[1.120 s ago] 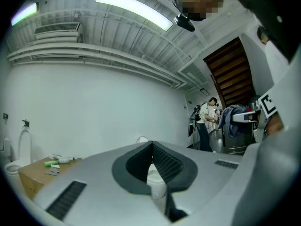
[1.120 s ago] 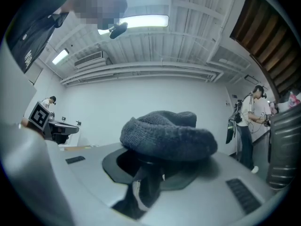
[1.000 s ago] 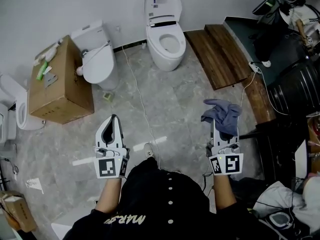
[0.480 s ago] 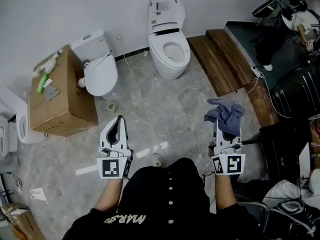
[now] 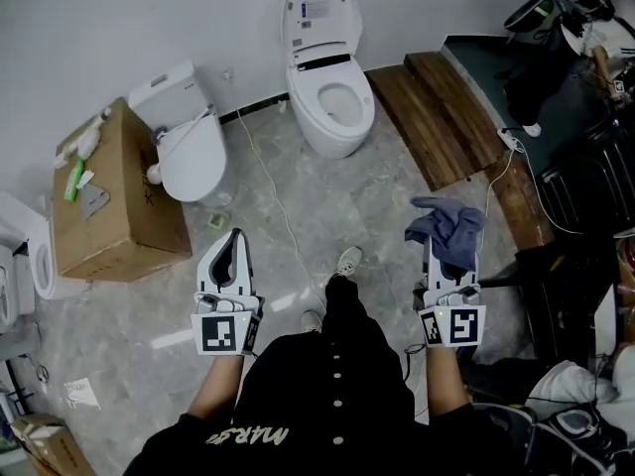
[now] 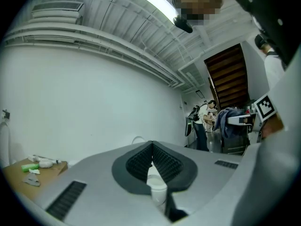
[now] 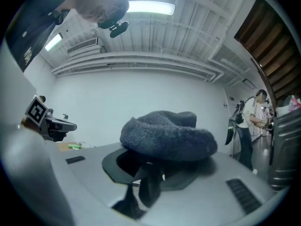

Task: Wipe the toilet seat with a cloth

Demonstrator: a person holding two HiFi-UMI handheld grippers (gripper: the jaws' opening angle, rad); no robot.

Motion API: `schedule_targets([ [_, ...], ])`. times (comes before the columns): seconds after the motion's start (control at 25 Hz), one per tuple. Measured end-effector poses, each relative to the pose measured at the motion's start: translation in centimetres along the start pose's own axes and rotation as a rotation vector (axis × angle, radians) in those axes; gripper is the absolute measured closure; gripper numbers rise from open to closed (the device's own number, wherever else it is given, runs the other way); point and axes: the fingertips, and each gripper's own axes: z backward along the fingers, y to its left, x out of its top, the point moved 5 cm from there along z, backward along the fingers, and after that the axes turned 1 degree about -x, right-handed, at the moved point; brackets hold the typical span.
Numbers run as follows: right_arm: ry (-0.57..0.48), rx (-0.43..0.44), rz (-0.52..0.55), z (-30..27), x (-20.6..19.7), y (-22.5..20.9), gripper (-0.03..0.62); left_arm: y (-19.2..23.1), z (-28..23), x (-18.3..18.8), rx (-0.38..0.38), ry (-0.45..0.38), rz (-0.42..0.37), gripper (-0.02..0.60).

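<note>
Your right hand-held gripper (image 5: pixel 448 254) clamps the grey cloth (image 5: pixel 446 226); your left hand-held gripper (image 5: pixel 231 240) is closed and empty. The toilet seat (image 5: pixel 339 95) sits well ahead, left of the cloth. Close in, then press a flat fold onto the rim.

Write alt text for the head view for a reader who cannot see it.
A person's right gripper is shut on a blue-grey cloth; the left gripper is shut and empty. Ahead on the grey floor, a white toilet with its lid up stands against the wall.
</note>
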Motion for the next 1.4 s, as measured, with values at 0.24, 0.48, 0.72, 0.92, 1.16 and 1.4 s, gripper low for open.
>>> schedule_targets([
  [0.24,-0.019,0.012,-0.026,-5.0,-1.4,-2.3,0.497,0.6,-5.6,-0.1,-0.003,-0.009,-0.028,0.572],
  [0.48,-0.015,0.023,-0.012,-11.1,-2.2,-5.2,0.497,1.0,-12.2,0.0,-0.006,-0.011,-0.044,0.572],
  [0.72,-0.002,0.045,-0.012,-17.1,-3.1,-7.5,0.497,1.7,-18.2,0.2,0.002,-0.013,-0.047,0.572],
  [0.92,0.002,0.063,-0.008,-21.6,-3.9,-9.9,0.497,2.1,-22.7,-0.2,0.026,0.006,-0.041,0.572],
  [1.16,-0.008,0.079,-0.005,-25.3,-4.7,-13.2,0.497,1.2,-27.6,-0.3,0.052,0.009,-0.039,0.572],
  [1.4,-0.009,0.068,-0.038,-27.5,-5.8,-15.3,0.497,0.5,-30.5,-0.3,0.046,0.011,-0.049,0.572],
])
